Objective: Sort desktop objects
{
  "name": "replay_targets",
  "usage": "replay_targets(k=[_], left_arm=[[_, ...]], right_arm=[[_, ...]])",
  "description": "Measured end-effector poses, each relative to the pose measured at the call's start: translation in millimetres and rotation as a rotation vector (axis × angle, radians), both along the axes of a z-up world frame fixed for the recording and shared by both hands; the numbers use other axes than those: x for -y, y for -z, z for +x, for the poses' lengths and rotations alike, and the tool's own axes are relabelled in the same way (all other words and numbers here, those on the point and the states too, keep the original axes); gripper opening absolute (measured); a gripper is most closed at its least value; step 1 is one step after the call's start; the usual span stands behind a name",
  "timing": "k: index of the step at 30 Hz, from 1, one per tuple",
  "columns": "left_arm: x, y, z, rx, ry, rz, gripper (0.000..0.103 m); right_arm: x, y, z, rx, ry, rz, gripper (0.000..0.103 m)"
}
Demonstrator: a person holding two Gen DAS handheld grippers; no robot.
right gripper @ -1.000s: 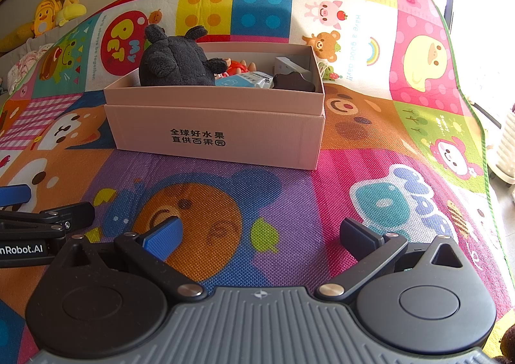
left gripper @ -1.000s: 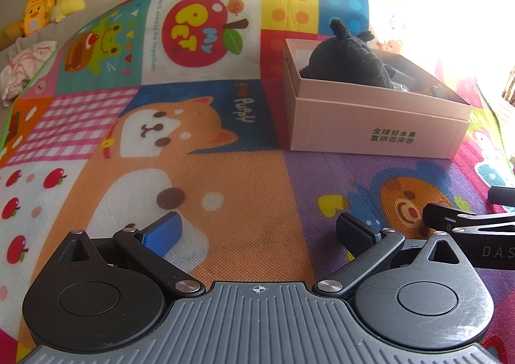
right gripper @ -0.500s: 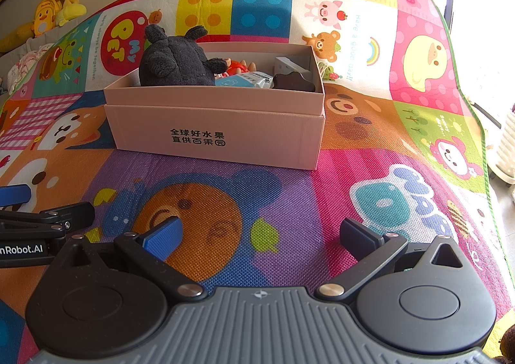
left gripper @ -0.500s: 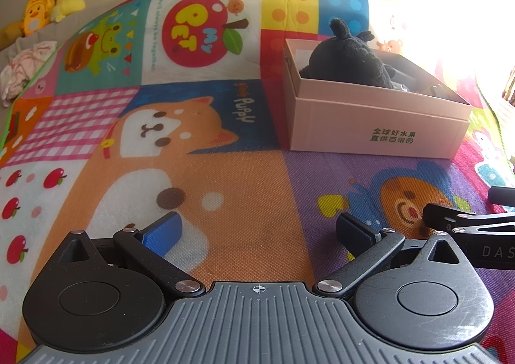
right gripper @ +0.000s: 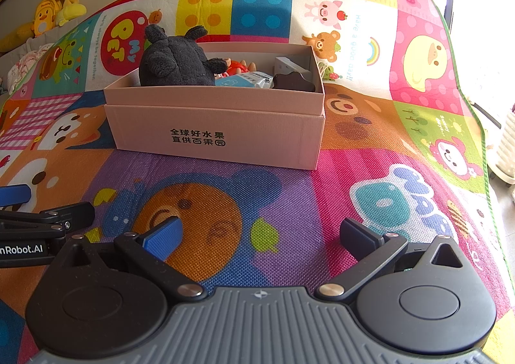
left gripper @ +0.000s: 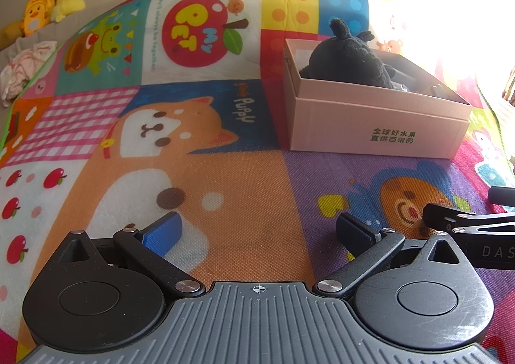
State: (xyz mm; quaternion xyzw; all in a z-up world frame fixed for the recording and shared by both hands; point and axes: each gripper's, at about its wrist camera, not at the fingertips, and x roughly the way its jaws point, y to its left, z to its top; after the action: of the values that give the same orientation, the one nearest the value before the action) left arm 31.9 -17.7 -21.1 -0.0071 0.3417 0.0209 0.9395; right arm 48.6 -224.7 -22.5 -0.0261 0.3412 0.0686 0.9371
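A pink cardboard box [right gripper: 212, 132] [left gripper: 379, 125] stands on the colourful play mat. Inside it lie a dark grey plush toy [right gripper: 175, 61] [left gripper: 349, 58], a small red and orange figure [right gripper: 238, 66], a light blue packet [right gripper: 244, 80], a dark brown scalloped piece [right gripper: 293, 82] and a white block [right gripper: 285, 65]. My left gripper [left gripper: 257, 232] hovers open over the mat, short of the box and to its left. My right gripper [right gripper: 260, 235] is open too, in front of the box, with nothing between its fingers. Each gripper shows at the edge of the other's view.
The play mat [left gripper: 96, 125] covers the whole surface, and its green-trimmed right edge [right gripper: 482, 138] drops off near a bright window. Yellow plush toys [left gripper: 42, 9] and a bundle of pale cloth [left gripper: 19, 74] lie beyond the mat's far left corner.
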Motion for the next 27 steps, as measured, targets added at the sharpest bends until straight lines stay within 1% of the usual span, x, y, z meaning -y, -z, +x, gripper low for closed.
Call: replay_targets(k=[18,22,24,26,27], left_arm=[[-2.0,-0.7,0.7,-0.002,0.015,0.006,0.103],[-4.5,-3.0,4.8,-0.033,0.049,0.002,0.103],[-5.1,-4.6,2.5,-0.055,0.045,-0.004,0.103],[-3.8,-4.8,-0.5,-0.059,0.045,0.004,0.103],[-5.1,-4.7,-0.7,-0.06,0.045,-0.006,0.103]], right_arm=[[0.0,-0.2,0.0,0.0,0.0,0.0,0.103],[0.1,-0.2,0.1,0.0,0.0,0.0,0.103],[0.0,-0.1,0.0,0.0,0.0,0.0,0.103],[-0.1,-0.2,0.1,0.0,0.0,0.0,0.103],[-0.1,-0.1,0.0,0.0,0.0,0.0,0.103]])
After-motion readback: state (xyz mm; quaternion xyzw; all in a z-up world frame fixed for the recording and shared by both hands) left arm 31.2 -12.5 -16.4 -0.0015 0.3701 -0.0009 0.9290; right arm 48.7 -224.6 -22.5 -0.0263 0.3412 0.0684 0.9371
